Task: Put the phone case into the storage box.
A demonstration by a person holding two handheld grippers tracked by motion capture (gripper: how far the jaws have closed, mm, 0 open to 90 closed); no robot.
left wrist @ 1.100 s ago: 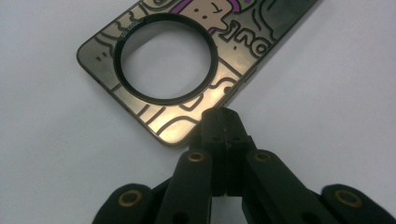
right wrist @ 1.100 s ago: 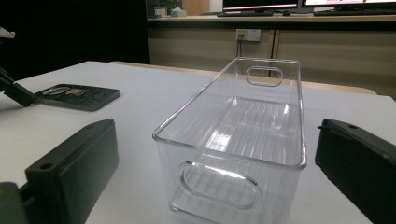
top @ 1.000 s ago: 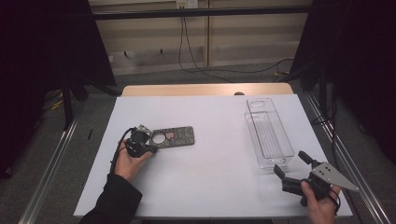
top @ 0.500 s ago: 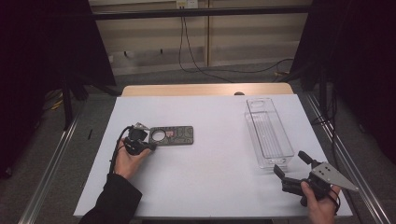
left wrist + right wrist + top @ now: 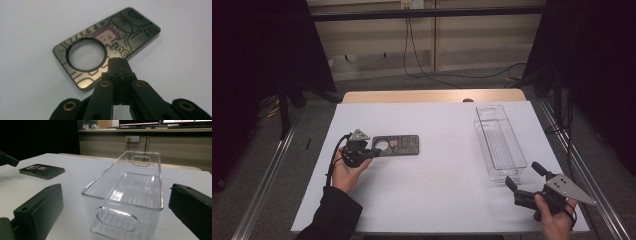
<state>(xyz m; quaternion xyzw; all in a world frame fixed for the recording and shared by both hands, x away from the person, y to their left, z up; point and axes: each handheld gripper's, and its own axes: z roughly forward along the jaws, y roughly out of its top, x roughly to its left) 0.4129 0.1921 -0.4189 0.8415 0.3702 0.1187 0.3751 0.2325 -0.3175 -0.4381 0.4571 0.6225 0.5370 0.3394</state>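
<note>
A dark flat case with a round hole and a cartoon print lies on the white table. My left gripper is shut, its tips at the case's left end. In the left gripper view the jaws are pressed together with nothing between them, and my left gripper hovers over the near edge of the case. My right gripper stands open near the table's front right corner. It faces the near end of an empty clear plastic bin. The right gripper view has the bin between its jaws' lines, untouched.
The white table ends in a wooden strip at the back and metal rails at both sides. In the right gripper view the case lies far left, with the left gripper's tip beside it.
</note>
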